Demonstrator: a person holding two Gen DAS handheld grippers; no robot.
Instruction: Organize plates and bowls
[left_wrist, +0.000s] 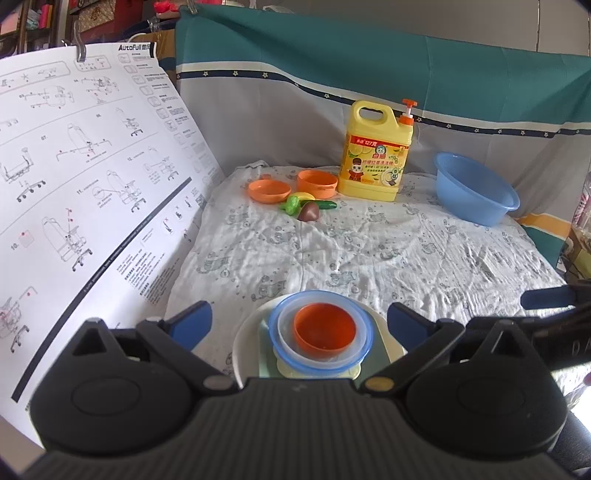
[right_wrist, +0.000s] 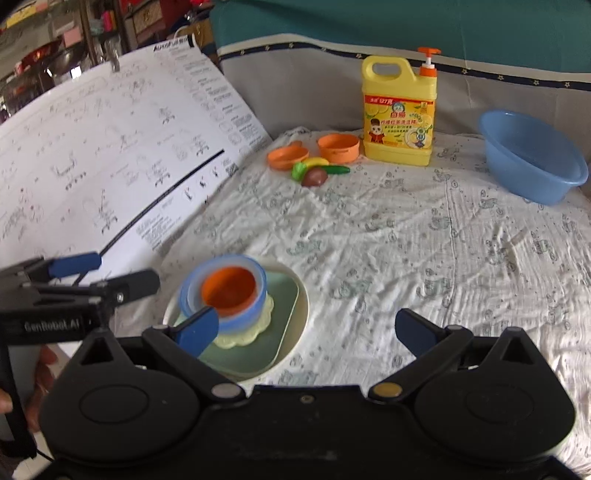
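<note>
One stack (left_wrist: 320, 334) sits at six o'clock in the left wrist view, nested largest-down probably to save space: orange bowl in two blue-rimmed bowls on plates, the left gripper (left_wrist: 300, 319) spread wide around it, empty. Two loose orange dishes wait at eleven o'clock in the right wrist view, while the right gripper (right_wrist: 308, 328) gapes wide, gripping nothing, stack at its left finger.

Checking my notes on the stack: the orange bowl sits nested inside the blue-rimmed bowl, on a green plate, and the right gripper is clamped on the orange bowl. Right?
Not quite. The right gripper is open and holds nothing, as the right wrist view shows. The orange bowl does sit inside the blue-rimmed bowl, above the green plate.
</note>
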